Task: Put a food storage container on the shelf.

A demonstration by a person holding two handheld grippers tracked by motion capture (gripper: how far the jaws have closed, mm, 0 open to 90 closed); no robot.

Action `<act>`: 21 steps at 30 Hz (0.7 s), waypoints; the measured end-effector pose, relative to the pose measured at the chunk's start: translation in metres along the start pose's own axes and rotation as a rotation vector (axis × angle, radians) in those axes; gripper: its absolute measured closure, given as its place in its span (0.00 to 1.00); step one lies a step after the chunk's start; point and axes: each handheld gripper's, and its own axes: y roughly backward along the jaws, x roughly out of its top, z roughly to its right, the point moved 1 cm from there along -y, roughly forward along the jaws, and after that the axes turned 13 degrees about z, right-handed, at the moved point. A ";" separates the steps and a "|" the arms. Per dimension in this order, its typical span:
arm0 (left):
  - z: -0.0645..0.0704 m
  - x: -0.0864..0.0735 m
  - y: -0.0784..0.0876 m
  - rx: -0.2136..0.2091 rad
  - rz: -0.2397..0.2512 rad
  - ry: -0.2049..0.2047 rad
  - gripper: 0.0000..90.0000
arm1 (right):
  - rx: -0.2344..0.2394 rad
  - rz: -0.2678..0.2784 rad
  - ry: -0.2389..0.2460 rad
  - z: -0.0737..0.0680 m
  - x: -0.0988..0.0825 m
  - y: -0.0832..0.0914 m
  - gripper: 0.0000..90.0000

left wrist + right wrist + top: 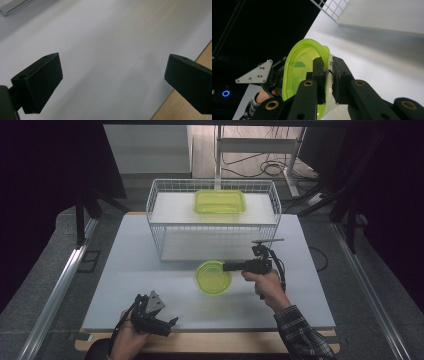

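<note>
White tabletop (pixel 150 285) in dark room; right tool (pixel 329 72) clenched on green bowl's (pixel 212 277) rim, left tool (pixel 112 77) wide apart, holding nothing.

A white table (pixel 150 285) with a wooden edge fills the centre, on grey floor (pixel 30 285). Metal rails (pixel 60 290) run at 9 and 3 o'clock. At 12 o'clock, a white desk frame (pixel 260 145) and cables (pixel 272 167) stand in light, dark curtains (pixel 50 160) either side.

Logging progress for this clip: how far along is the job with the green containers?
Done: one green rectangular container lies on the wire basket's upper shelf. In hand: the right hand-held gripper is shut on the round green bowl's rim. The left hand-held gripper is open over the table. Left: placing the bowl, probably in the basket.
</note>
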 end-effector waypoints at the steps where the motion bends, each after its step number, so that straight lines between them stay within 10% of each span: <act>1: 0.000 0.000 0.000 0.000 0.000 0.001 0.02 | -0.002 0.005 -0.003 -0.001 0.001 0.001 0.90; 21: -0.001 0.000 -0.001 0.002 -0.003 0.006 0.01 | -0.008 0.128 0.011 -0.024 0.037 0.034 0.90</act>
